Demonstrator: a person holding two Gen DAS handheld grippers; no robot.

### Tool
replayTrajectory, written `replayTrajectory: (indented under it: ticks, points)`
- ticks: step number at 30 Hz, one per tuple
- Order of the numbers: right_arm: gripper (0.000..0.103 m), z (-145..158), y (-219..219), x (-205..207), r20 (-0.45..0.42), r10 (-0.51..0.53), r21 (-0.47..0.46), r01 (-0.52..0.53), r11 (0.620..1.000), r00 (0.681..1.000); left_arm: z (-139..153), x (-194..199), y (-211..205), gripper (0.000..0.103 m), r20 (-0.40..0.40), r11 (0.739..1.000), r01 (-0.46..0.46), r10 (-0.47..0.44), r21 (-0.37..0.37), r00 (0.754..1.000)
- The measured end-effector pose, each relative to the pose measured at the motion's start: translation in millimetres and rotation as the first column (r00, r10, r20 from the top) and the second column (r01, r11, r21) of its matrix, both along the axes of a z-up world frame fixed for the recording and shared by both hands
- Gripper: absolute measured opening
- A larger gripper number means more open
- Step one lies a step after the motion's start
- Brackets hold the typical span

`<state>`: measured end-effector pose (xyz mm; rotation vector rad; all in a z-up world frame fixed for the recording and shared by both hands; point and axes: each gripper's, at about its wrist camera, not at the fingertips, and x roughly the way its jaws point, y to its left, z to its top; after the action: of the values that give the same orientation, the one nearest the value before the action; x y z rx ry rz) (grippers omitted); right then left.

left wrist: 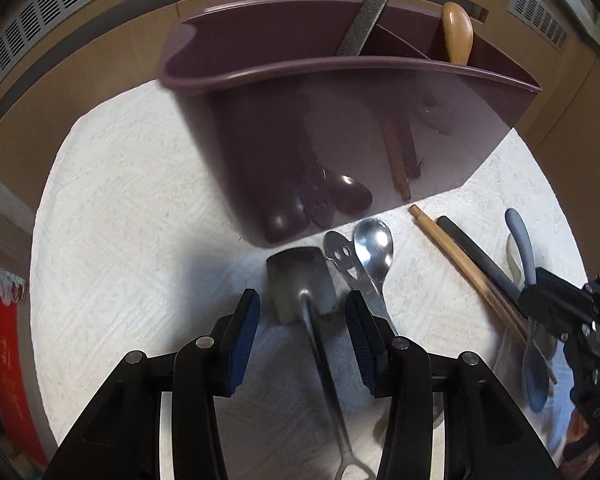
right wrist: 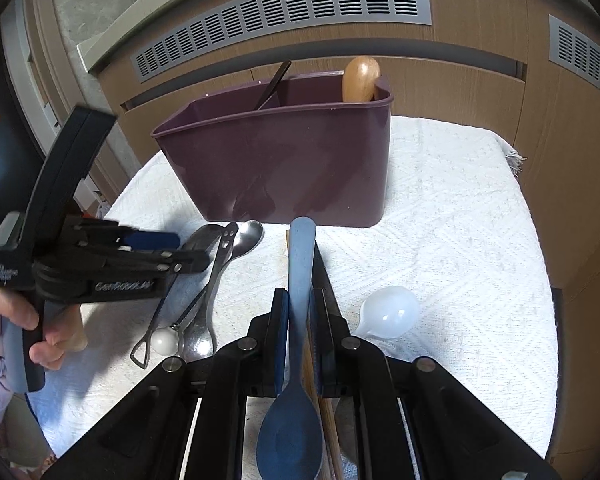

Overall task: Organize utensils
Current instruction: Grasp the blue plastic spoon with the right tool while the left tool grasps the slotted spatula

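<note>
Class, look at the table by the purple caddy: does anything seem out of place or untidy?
Yes. Most utensils lie loose on the white cloth instead of in the purple caddy: metal spoons, chopsticks, a white spoon.

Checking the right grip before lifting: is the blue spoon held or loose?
Held. The right gripper's fingers press the blue spoon's handle from both sides, bowl toward the camera.
</note>
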<state>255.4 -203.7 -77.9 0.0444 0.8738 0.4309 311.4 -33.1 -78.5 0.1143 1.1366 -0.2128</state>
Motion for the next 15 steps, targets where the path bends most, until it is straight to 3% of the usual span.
replayTrajectory:
  ticks: [3, 6, 11, 15]
  points:
    - [0.009, -1, 0, 1, -0.002, 0.001, 0.001, -0.001, 1.000, 1.000, -1, 3, -6, 0.045, 0.025, 1.000, 0.008, -0.009, 0.024, 1.000]
    - [0.009, -3, 1, 1, -0.002, 0.003, 0.006, -0.003, 1.000, 1.000, 0, -2, -4, 0.035, 0.057, 1.000, -0.001, 0.001, -0.007, 0.998]
    - [0.009, 7, -1, -7, 0.034, -0.007, 0.003, 0.007, 1.000, 0.999, 20, -46, 15, 0.033, 0.196, 0.991, -0.030, 0.055, -0.129, 0.979]
    - [0.009, 21, -2, -25, 0.078, -0.010, 0.002, 0.010, 1.000, 0.997, 45, -93, 35, 0.033, 0.297, 0.963, -0.031, 0.113, -0.266, 0.948]
